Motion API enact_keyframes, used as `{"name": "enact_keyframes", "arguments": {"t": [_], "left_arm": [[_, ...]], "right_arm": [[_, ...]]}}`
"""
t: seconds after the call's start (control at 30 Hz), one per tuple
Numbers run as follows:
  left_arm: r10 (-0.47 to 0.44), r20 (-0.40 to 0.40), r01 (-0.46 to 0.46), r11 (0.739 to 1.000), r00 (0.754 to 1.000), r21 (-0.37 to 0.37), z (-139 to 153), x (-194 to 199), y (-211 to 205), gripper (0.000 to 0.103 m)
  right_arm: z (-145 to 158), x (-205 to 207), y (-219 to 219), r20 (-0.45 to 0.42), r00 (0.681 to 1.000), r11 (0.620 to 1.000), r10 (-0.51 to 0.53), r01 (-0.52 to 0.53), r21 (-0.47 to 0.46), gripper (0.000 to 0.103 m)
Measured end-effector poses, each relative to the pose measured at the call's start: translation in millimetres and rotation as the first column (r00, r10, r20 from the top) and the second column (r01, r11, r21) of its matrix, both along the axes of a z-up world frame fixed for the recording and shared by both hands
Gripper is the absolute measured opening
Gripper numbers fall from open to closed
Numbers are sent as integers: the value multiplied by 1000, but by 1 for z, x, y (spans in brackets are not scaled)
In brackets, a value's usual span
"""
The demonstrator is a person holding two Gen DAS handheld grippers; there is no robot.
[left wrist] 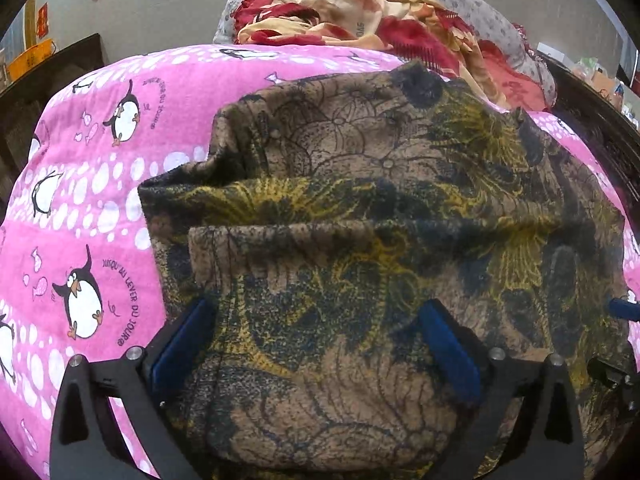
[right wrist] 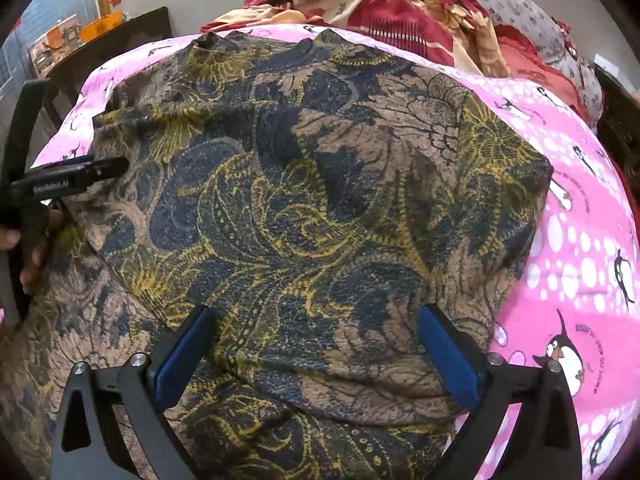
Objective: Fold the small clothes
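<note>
- The pink fleece blanket printed with penguins and white bubbles (left wrist: 100, 208) covers the work surface, and the brown, navy and mustard floral-print garment of thin fabric (left wrist: 360, 208) lies on it at the centre of both views. This is the piece being folded.
- Judging from how it lies, a fold has been laid across it: in the left wrist view a doubled edge runs from nine o'clock to three o'clock through the middle of the cloth. The step in hand looks like a release between folds.
- The left gripper (left wrist: 316, 344) hangs over the near part of the garment at six o'clock with its blue pads spread wide and nothing pinched between them.
- The right gripper (right wrist: 316, 352) is likewise spread wide above the cloth, holding nothing.
- The next move, as I judge it, calls for each gripper to find a fresh edge or corner, pinch only the layers meant to move, and carry them over evenly so the lower layers do not drag.
- The heap of red, cream and orange patterned cloth (left wrist: 360, 12) sits at twelve o'clock, beyond the blanket.
- Only the left wrist view shows the crease and the bunched corner at ten o'clock.
- Only the right wrist view shows the garment's straight edge at three o'clock, and the other gripper's black finger at nine o'clock with fingers of the person's hand (right wrist: 28, 256) beside it.
</note>
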State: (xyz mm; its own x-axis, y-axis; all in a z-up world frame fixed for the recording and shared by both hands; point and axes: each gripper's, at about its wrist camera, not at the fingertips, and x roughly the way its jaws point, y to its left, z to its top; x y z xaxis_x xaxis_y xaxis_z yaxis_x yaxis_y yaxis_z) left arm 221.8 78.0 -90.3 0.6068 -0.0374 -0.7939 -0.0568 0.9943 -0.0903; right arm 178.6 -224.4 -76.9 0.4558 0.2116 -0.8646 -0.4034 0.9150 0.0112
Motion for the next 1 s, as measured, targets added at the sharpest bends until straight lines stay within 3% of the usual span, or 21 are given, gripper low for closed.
{"name": "enact_keyframes", "arguments": {"t": [0.07, 0.1, 0.17, 0.23, 0.33, 0.4, 0.47, 0.57, 0.73, 0.87, 1.0], "left_arm": [[-6, -18, 6, 1000, 1000, 11, 2, 2, -1, 103], [-13, -21, 13, 1000, 1000, 20, 6, 4, -1, 103], [6, 29, -6, 1000, 1000, 0, 18, 10, 3, 103], [27, 54, -27, 1000, 998, 3, 24, 19, 5, 103], [74, -2, -74, 997, 997, 30, 16, 47, 9, 103], [99, -30, -100, 995, 995, -15, 6, 56, 14, 103], [106, -22, -107, 994, 994, -35, 2, 55, 16, 103], [104, 0, -104, 994, 995, -24, -1, 52, 14, 103], [109, 17, -109, 994, 994, -12, -4, 46, 9, 103], [109, 17, -108, 994, 994, -13, -4, 47, 9, 103], [109, 19, -109, 994, 994, -14, -3, 48, 10, 103]], "right_arm": [[6, 8, 5, -54, 999, 1000, 1, -2, -25, 102], [18, 13, 4, -49, 999, 1000, -15, 16, 12, 99], [45, 25, 7, 40, 997, 995, -66, 63, 79, 99], [55, 39, 8, 85, 989, 990, -121, 114, 83, 99], [32, 78, 14, -15, 986, 979, -166, 167, 118, 87], [16, 92, 13, -15, 980, 972, -198, 198, 130, 89], [10, 94, 11, 35, 979, 970, -198, 191, 150, 92], [3, 92, 21, 86, 981, 981, -174, 165, 103, 99], [2, 89, 27, 96, 982, 984, -165, 157, 85, 102], [7, 88, 19, 56, 981, 982, -184, 180, 56, 102], [27, 53, 23, 75, 979, 977, -190, 181, 113, 102]]}}
